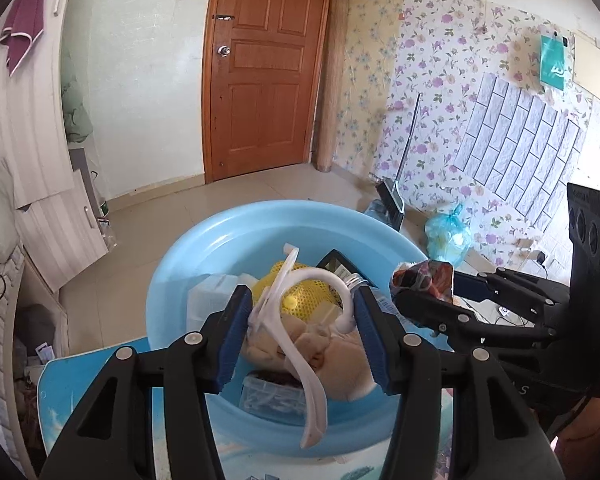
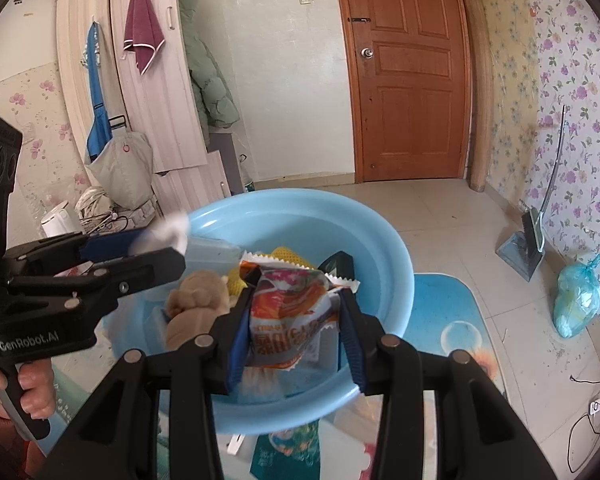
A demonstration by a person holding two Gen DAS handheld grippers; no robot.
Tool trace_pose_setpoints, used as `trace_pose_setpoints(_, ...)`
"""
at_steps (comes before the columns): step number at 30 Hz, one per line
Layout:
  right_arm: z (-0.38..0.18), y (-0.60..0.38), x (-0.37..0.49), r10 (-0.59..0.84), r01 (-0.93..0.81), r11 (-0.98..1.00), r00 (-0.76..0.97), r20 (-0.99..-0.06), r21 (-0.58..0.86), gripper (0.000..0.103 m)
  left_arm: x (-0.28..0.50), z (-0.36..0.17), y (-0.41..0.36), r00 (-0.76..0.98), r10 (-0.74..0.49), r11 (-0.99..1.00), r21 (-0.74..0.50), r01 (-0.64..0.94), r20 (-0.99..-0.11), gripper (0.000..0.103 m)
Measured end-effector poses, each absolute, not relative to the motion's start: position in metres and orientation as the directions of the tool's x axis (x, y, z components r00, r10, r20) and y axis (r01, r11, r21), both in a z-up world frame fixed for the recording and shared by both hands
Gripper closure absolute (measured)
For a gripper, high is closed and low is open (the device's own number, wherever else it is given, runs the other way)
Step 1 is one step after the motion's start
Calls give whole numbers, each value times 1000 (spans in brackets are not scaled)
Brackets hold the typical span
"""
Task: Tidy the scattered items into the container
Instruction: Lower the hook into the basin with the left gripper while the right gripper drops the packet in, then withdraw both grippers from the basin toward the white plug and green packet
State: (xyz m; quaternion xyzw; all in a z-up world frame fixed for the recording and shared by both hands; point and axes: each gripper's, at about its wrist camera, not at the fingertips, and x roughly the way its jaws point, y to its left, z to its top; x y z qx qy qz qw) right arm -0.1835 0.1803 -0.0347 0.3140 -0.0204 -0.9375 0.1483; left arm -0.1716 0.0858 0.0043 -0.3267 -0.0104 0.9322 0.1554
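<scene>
Your left gripper (image 1: 300, 334) is closed on a white plastic hanger (image 1: 296, 316), pads pinching it from both sides, and you hold it right over the blue basin (image 1: 220, 232). Your right gripper (image 2: 294, 322) is clamped on a crinkled snack packet (image 2: 288, 312), also above the basin. The hanger looks light and stiff, with smooth thin bars that could swivel in the pads if you tilt; you have it near the hook end, which seems a fair hold, though the long free arm gives it leverage to twist. Its long axis runs from the far side of the basin down toward you, the curved hook arching to the right past the right pad and the free arm drooping below the jaws toward the near rim. The packet is light, soft and slick foil, easy to crush, and probably prone to slide out under a loose squeeze; you grip it across its body, which suits it. It stands roughly upright, one serrated edge at the top pointing away from you, the printed face toward the camera. The basin already holds a tan plush toy (image 1: 328, 352), a yellow mesh thing (image 1: 300, 292), a clear box (image 1: 272, 396) and a dark carton (image 1: 336, 264), so both items should land softly; expect the hanger to lie across the pile rather than sink in.
</scene>
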Motion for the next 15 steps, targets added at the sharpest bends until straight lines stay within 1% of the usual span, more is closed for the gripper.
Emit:
trace_pose_setpoints(1,-36,181,-185,-287,259,-957,-762,-581,133,61,-173,3,85,-736,298,-951,-125,-282,-608,45)
trace_pose_setpoints(2,-37,181,-186,-284,254,-958,-762,-582,135,61,-174,2,84,-733,298,-952,-133,-276,-611,36)
trace_pose_setpoints(3,-38,180,-187,-280,246,-959,-760,-587,139,60,-174,0,82,-732,298,-953,-145,-266,-613,32)
trace_pose_setpoints(4,-40,181,-188,-274,236,-961,-756,-594,144,59,-173,0,81,-733,299,-953,-153,-262,-611,30)
trace_pose_setpoints(7,-40,180,-184,-272,234,-962,-753,-599,142,56,-166,0,78,-739,293,-955,-148,-257,-607,30)
trace_pose_setpoints(9,-36,178,-180,-271,242,-962,-757,-595,130,56,-161,0,75,-742,284,-958,-141,-251,-607,23)
trace_pose_setpoints(10,-33,177,-176,-268,244,-962,-760,-592,123,56,-157,0,73,-743,279,-959,-139,-247,-608,16)
trace_pose_setpoints(11,-31,176,-175,-266,244,-962,-762,-590,118,56,-155,0,71,-743,277,-960,-139,-244,-609,13)
trace_pose_setpoints(15,-23,176,-165,-260,237,-964,-766,-588,118,56,-141,4,63,-743,269,-963,-150,-224,-613,11)
